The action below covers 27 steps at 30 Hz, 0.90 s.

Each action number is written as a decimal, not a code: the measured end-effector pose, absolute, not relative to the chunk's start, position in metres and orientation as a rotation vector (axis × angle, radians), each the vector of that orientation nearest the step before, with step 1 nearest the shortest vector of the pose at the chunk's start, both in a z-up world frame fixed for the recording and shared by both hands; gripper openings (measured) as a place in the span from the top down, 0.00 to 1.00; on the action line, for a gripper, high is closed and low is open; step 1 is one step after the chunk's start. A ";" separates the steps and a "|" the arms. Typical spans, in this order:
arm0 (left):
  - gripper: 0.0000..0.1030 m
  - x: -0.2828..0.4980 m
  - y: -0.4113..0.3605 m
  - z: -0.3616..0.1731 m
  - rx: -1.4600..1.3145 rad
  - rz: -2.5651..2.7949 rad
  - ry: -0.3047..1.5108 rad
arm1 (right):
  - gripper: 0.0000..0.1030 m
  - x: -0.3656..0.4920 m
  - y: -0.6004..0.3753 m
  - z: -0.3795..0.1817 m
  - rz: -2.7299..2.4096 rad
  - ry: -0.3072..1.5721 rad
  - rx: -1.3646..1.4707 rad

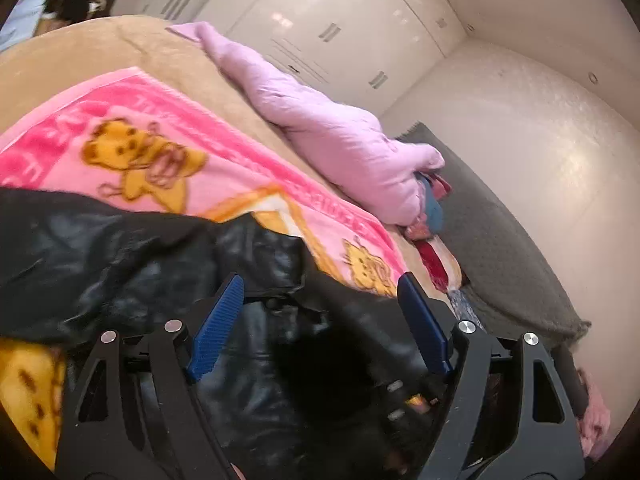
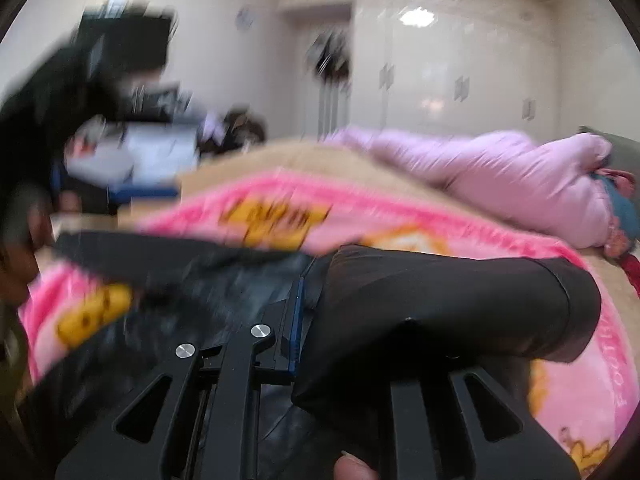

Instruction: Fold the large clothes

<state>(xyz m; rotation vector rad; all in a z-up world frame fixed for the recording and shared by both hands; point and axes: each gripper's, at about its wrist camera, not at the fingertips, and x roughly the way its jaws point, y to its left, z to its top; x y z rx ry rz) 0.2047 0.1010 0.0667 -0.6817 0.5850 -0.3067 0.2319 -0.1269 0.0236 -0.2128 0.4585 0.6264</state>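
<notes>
Now the shiny black leather-look jacket (image 1: 132, 256) lies crumpled on the pink plush blanket with yellow bears (image 1: 160, 152) that covers the bed. Above it, the left gripper (image 1: 320, 300) stands with its blue pads (image 1: 216, 328) spread wide and nothing pressed between them. Meanwhile the right gripper (image 2: 298, 292) is pinched closed on a black sleeve of the jacket (image 2: 440, 300), which drapes over its right side; this view is blurred.

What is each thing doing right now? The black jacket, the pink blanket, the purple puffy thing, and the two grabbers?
Shiny black leather-look jacket: crumpled on the blanket, not folded.
Pink fleece blanket with yellow bears: spread flat on the bed.
Lilac puffy quilt: bunched up beside the blanket.
Left hand-held gripper: open above the jacket, gripping nothing.
Right hand-held gripper: shut on dark jacket fabric.
</notes>
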 end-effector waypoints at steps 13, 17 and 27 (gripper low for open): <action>0.28 0.185 0.141 0.019 -0.773 -0.225 0.642 | 0.08 0.231 -0.151 -0.049 0.582 0.916 0.104; 0.25 0.182 0.144 0.017 -0.774 -0.224 0.645 | 0.06 0.231 -0.194 -0.042 0.481 0.878 0.430; 0.17 0.153 0.188 0.035 -0.825 -0.166 0.560 | 0.06 0.190 -0.119 0.013 0.713 0.522 0.072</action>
